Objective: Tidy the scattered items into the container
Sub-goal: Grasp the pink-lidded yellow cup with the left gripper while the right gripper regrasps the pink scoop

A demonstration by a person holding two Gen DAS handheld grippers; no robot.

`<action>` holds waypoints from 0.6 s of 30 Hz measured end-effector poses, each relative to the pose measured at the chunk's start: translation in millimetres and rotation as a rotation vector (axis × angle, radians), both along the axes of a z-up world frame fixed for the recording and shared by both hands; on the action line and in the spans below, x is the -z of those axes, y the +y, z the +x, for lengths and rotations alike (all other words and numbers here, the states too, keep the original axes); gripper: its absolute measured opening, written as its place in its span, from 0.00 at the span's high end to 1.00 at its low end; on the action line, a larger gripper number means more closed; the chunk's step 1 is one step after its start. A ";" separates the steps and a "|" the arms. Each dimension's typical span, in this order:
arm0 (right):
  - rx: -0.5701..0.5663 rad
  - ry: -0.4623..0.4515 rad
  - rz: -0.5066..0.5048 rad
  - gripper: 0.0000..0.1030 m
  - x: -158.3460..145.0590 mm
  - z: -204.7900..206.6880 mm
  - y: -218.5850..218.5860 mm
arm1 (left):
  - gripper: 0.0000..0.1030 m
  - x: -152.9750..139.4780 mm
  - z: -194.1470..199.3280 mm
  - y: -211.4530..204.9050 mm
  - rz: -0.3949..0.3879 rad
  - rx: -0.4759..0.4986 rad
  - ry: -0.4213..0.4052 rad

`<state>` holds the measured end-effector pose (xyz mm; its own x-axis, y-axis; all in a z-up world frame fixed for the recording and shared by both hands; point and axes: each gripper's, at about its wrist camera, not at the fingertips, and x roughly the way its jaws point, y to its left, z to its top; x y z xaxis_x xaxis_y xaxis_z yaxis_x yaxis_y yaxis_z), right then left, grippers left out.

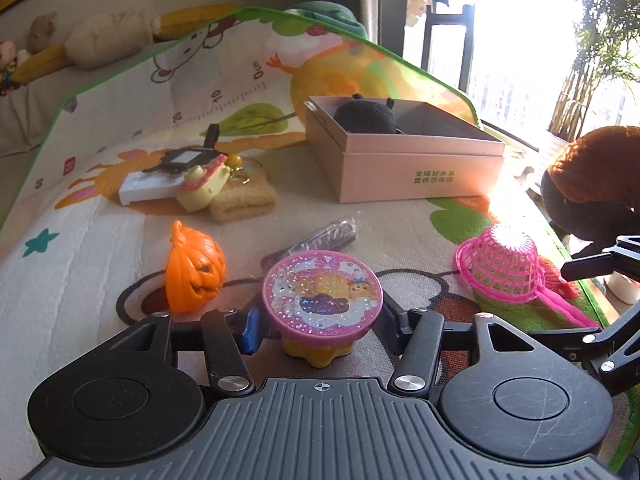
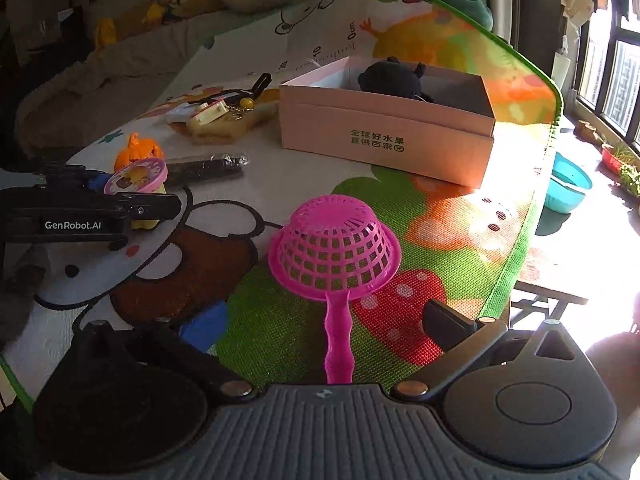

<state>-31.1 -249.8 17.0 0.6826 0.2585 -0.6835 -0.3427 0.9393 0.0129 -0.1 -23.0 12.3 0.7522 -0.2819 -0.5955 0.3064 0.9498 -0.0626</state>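
My left gripper (image 1: 322, 326) is shut on a small toy with a glittery pink lid (image 1: 322, 294) and a yellow base, low over the play mat; the right wrist view shows the same grip from the side (image 2: 136, 178). My right gripper (image 2: 324, 324) stands open, and the handle of an upturned pink plastic strainer (image 2: 334, 240) lies between its fingers without touching them. The open pink cardboard box (image 1: 420, 168) sits at the back right of the mat and holds a black plush toy (image 1: 366, 116). An orange pumpkin toy (image 1: 196, 268) and a dark wrapped bar (image 1: 316, 240) lie just past the held toy.
A heap with a white box (image 1: 148, 190), a yellow toy (image 1: 202, 190), a tan cloth (image 1: 244, 200) and a black tag lies left of the box. The mat's green edge (image 2: 524, 240) drops off on the right. A person in orange (image 1: 596, 168) crouches beyond it.
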 end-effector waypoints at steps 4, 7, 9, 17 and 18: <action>0.010 -0.010 -0.046 0.00 -3.9 12.5 2.8 | 0.43 2.9 -10.7 1.7 -0.029 0.030 0.019; 0.013 0.029 -0.003 0.00 -7.1 32.8 0.0 | 0.39 3.1 -12.9 5.0 -0.048 0.036 0.022; -0.002 0.065 0.028 0.00 -6.1 44.7 -0.5 | 0.31 2.4 -13.4 7.6 -0.061 0.043 0.026; 0.010 0.059 -0.007 0.19 -8.1 41.6 11.0 | 0.22 2.5 -9.4 5.7 -0.013 0.044 0.006; 0.007 0.054 -0.015 0.19 -8.2 39.8 12.9 | 0.25 1.7 -7.3 3.7 0.002 0.040 -0.004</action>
